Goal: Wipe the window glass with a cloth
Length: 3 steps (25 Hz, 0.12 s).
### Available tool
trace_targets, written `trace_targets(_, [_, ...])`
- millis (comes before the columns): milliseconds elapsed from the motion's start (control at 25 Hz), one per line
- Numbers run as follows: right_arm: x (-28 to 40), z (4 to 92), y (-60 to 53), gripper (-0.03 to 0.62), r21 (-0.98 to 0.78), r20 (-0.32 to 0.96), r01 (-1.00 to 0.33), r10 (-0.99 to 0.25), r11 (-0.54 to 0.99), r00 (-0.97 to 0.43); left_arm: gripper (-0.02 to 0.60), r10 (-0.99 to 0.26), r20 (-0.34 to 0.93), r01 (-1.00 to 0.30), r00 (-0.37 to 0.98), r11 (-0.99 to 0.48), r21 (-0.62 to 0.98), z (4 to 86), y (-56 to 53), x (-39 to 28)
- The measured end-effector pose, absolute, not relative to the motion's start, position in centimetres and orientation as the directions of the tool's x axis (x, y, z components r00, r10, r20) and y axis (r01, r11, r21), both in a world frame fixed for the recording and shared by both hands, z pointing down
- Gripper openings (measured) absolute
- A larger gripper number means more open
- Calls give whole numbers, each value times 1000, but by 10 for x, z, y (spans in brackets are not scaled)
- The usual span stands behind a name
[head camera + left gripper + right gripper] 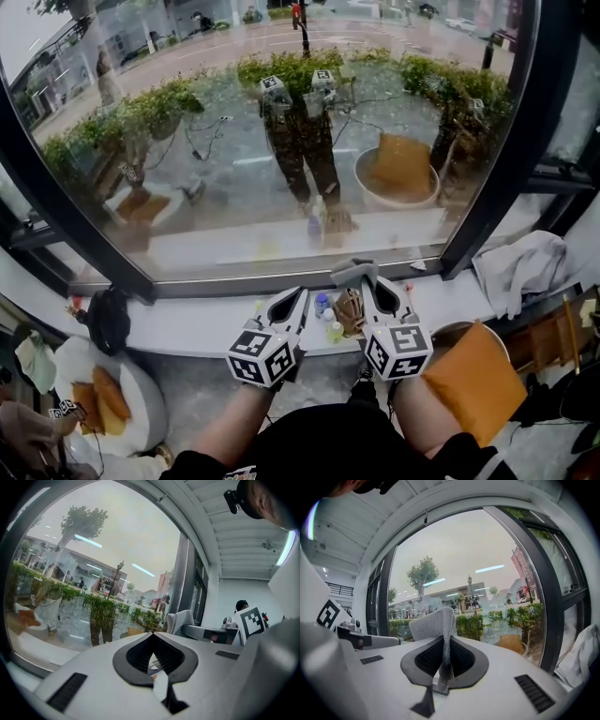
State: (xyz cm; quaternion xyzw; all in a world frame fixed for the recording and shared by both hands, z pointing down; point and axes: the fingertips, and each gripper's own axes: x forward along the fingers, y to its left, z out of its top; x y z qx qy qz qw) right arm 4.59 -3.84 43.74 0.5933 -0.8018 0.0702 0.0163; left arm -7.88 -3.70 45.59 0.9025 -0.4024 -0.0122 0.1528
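Observation:
The big window glass (281, 131) fills the upper head view and reflects both grippers. Below it runs a white sill (187, 323). My right gripper (370, 281) is held over the sill, shut on a grey cloth (354, 273). In the right gripper view the cloth (433, 623) stands up from between the jaws of the right gripper (446, 637), in front of the glass (464, 564). My left gripper (298, 293) hangs beside it, a little left. The left gripper view shows the left gripper (153, 634) shut with nothing in it, and the glass (93, 573) at the left.
Small bottles (323, 305) and a brown object (350, 309) sit on the sill between the grippers. A white towel (525, 267) lies at the right, an orange cushion (473, 380) below it. A black bag (108, 319) and a round chair (98, 398) are at the left. Dark frame posts (492, 159) flank the pane.

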Motion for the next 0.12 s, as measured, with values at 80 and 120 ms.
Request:
trace_targets(80, [47, 439, -38, 39, -94, 110, -954, -949, 286, -295, 8, -728, 103, -721, 678, -631, 286, 458, -36, -77])
trace_targets(120, [48, 440, -37, 40, -95, 110, -954, -949, 286, -296, 8, -727, 104, -721, 679, -632, 286, 459, -36, -76])
